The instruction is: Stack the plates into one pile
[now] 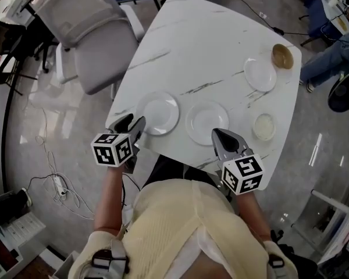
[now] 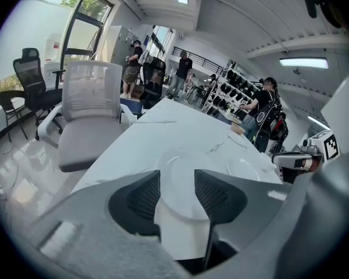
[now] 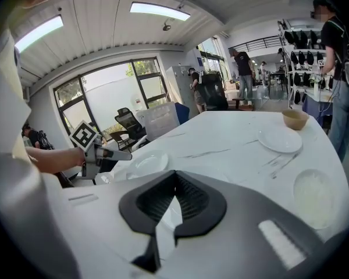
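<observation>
Just ahead of the left gripper [image 1: 135, 125], its jaws apart and empty, lies a white plate [image 1: 158, 113]; the right gripper [image 1: 220, 137], clenched on nothing, hovers beside the middle plate [image 1: 207, 122].

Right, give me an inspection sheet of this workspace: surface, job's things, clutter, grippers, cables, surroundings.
Surface: white marbled table, bare in the middle.
Job's things: three white plates, all apart and none stacked: left plate, middle plate, far plate.
Clutter: brown bowl beside the far plate; small pale dish near the right edge.
Grippers: left hand-held gripper has its jaws apart at the left plate's rim and is not gripping it; right hand-held gripper has its jaws together and is empty, near the middle plate.
Cables: white cable and power strip on the floor, left.
Surroundings: grey chair at the table; people standing farther back.
</observation>
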Available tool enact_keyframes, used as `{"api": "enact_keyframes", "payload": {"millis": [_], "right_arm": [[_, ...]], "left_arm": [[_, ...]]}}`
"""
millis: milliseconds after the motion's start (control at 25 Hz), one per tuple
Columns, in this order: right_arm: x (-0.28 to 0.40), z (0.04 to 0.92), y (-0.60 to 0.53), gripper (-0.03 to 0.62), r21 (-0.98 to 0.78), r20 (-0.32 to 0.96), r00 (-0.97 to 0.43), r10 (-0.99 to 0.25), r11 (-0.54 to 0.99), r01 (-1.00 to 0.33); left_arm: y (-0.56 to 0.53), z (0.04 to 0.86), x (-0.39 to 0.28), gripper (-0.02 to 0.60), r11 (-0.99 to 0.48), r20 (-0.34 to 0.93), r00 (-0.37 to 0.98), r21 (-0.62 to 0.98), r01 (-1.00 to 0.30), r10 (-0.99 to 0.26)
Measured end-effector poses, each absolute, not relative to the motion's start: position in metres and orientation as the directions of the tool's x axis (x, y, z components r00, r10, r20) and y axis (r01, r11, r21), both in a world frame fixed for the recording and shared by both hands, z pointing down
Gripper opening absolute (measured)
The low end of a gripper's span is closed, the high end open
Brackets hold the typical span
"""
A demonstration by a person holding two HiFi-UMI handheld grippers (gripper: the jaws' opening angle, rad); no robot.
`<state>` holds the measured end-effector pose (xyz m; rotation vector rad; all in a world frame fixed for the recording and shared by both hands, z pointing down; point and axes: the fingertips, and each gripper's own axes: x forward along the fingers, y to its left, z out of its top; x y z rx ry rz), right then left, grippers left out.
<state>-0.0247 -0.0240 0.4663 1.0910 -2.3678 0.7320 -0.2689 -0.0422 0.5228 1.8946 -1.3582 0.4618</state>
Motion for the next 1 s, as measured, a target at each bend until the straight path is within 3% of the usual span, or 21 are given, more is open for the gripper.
{"api": "enact_keyframes", "payload": {"millis": [720, 1000], "right_arm": [[-0.055, 0.473, -0.042, 0.003, -0.280, 0.617, -0.571, -0.541, 0.526, -0.803], [-0.065, 0.477, -0.047, 0.003, -0.282, 0.627, -0.560, -0.542, 0.512, -0.811]], "left_arm": [[-0.074, 0.554, -0.268, 0.189, -0.207, 0.712, 0.442, 0.397, -0.894, -0.546], [-0.076, 0.558, -0.270, 0.109, -0.245, 0.741, 0.375, 0.284, -0.927, -0.557]]}}
